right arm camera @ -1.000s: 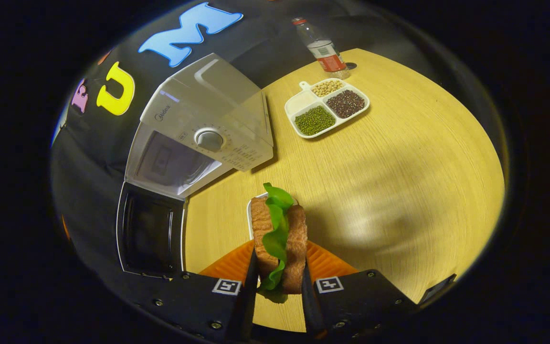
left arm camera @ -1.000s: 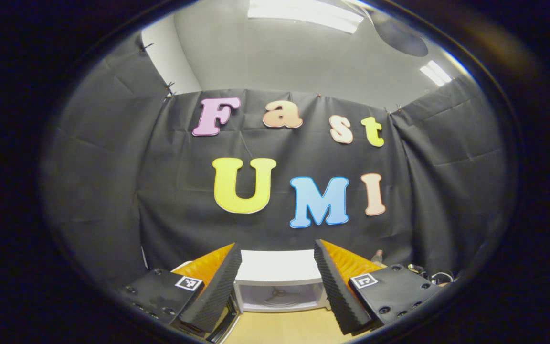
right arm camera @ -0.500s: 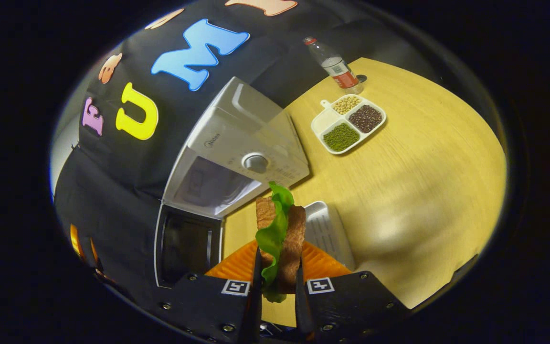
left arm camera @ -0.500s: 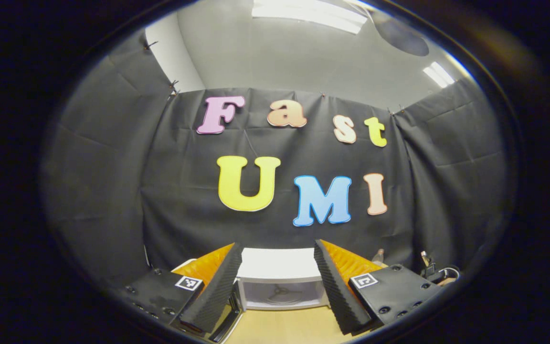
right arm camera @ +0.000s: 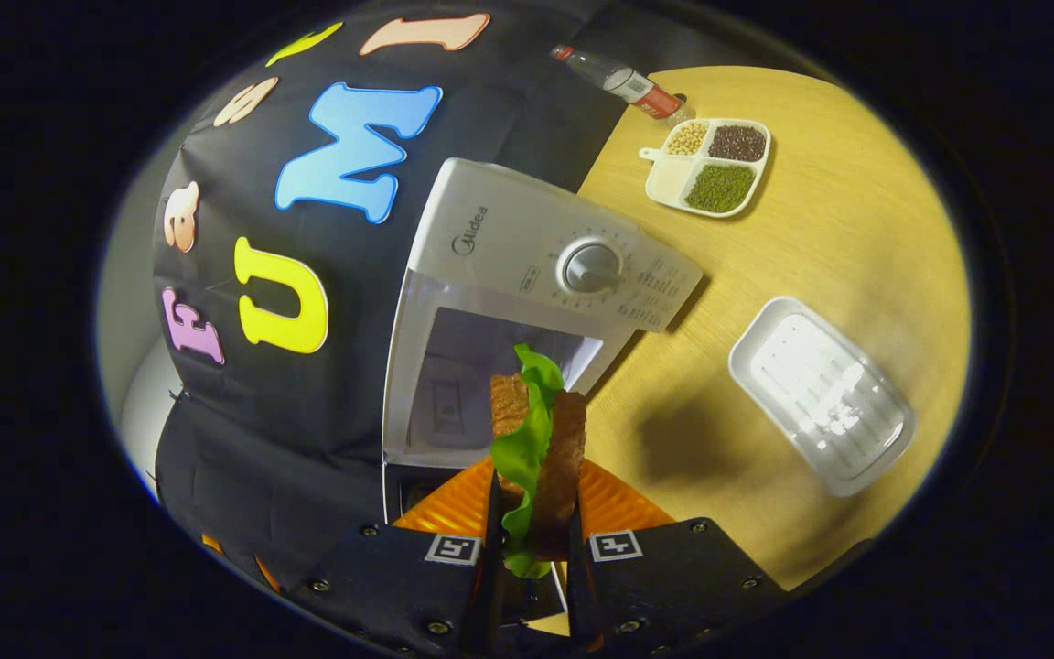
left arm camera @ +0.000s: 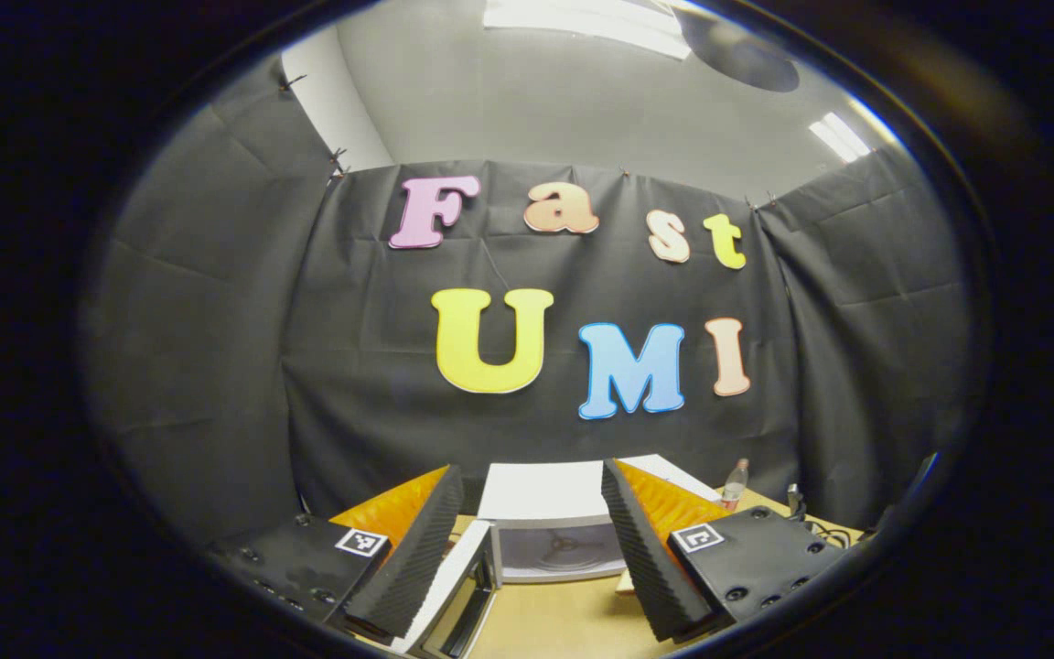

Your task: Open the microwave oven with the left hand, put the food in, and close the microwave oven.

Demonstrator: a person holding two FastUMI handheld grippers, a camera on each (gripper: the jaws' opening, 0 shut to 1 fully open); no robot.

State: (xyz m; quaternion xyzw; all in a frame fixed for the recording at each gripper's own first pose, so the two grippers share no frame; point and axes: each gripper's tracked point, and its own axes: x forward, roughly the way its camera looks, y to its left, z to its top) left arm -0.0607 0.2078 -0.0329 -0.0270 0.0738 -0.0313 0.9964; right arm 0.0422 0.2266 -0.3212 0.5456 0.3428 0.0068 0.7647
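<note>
- Left gripper view: the left gripper (left arm camera: pixel 532 540) hangs level and back from the work, its fingers spread wide with nothing between them. Past its tips, at about 6 o'clock in the picture, sits the microwave oven (left arm camera: pixel 553 513), front facing this way, cavity open. Its door (left arm camera: pixel 454 586) is swung out at 7 o'clock, close beside the left finger. So the opening step looks done, and this hand seems to be waiting for the closing.
- Right gripper view: the right gripper (right arm camera: pixel 532 549) is clamped on the sandwich (right arm camera: pixel 541 448), both fingers pressing its bread slices, a lettuce leaf sticking out at 12 o'clock. The gripper tilts down from above, aimed toward the oven's open cavity (right arm camera: pixel 467 384), which lies just beyond the food at 11 o'clock.
- The step in hand, I'd judge, is carrying the food in. Next it needs to drop lower and go straight through the opening, clearing the control panel (right arm camera: pixel 596 270) at 1 o'clock.
- An empty white tray (right arm camera: pixel 820 394) lies on the wooden table (right arm camera: pixel 856 238) at 3 o'clock, well apart.
</note>
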